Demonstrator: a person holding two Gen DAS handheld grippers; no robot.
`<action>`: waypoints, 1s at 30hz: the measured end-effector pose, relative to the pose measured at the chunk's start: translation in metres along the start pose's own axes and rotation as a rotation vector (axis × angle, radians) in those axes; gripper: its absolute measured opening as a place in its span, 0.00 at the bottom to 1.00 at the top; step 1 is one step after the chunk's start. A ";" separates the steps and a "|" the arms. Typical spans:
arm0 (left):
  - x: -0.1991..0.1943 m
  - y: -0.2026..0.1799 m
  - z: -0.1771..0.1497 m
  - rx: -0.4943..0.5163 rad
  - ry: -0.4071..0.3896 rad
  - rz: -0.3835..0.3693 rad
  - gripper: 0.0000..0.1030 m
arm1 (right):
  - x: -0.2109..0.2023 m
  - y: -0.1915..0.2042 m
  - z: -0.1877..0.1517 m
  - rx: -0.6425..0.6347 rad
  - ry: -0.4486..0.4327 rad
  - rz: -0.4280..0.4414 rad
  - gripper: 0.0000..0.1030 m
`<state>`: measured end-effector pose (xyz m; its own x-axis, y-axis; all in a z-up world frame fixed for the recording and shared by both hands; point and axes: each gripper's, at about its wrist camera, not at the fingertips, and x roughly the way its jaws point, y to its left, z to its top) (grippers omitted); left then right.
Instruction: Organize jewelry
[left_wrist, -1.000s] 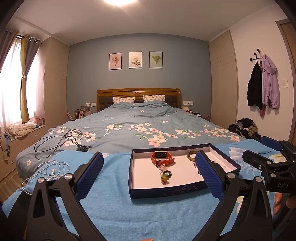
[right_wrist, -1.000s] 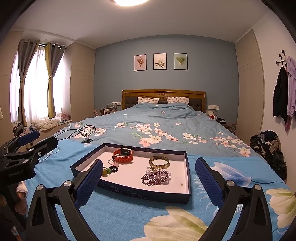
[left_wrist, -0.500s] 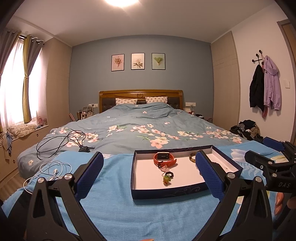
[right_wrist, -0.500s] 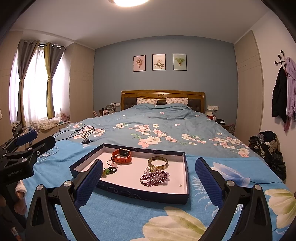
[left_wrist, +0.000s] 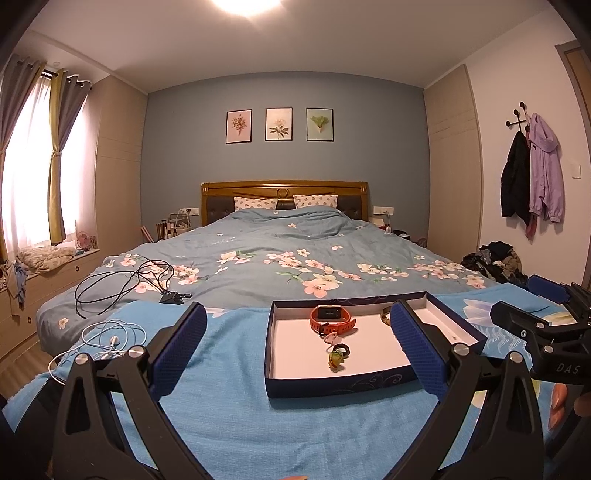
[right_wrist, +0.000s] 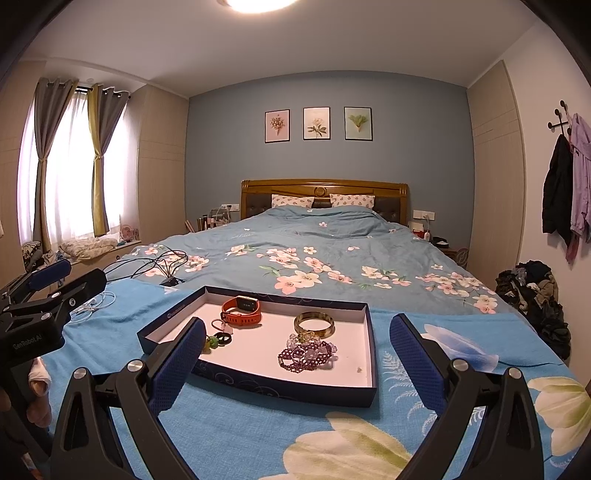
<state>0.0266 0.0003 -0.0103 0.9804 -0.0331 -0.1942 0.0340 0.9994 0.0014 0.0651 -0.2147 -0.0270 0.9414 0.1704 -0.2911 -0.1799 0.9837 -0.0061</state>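
A dark blue box lid with a white inside (right_wrist: 371, 354) (left_wrist: 273, 343) lies on a blue cloth at the bed's foot. In it are an orange smartwatch (right_wrist: 242, 312) (left_wrist: 332, 319), a gold bangle (right_wrist: 314, 323), purple and clear bead bracelets (right_wrist: 306, 354), a black ring (right_wrist: 223, 338) (left_wrist: 341, 349) and a small green charm (left_wrist: 335, 360). My left gripper (left_wrist: 297, 347) is open and empty, just in front of the lid's left part. My right gripper (right_wrist: 297, 354) is open and empty, just in front of the lid. Each gripper shows at the edge of the other's view.
White earphones (left_wrist: 110, 338) lie on the cloth at the left. Black cables (left_wrist: 125, 280) lie on the floral duvet behind. A pile of clothes (right_wrist: 535, 295) sits on the floor at the right. Coats hang on the right wall.
Both views have shifted slightly: the lid has drifted a little right in the left wrist view and the room sits a bit lower. Nothing in the lid has moved.
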 end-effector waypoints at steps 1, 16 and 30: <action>0.000 0.000 0.000 0.001 0.000 0.001 0.95 | -0.001 -0.001 0.000 0.000 0.000 -0.001 0.93; -0.002 0.002 0.000 -0.001 -0.006 0.005 0.95 | -0.003 -0.004 0.001 0.000 0.000 -0.007 0.93; -0.002 0.002 0.000 0.002 -0.005 0.004 0.95 | -0.004 -0.002 0.001 -0.005 0.001 -0.007 0.93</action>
<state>0.0250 0.0019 -0.0099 0.9814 -0.0290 -0.1898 0.0304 0.9995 0.0044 0.0624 -0.2171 -0.0246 0.9425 0.1633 -0.2917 -0.1746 0.9846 -0.0129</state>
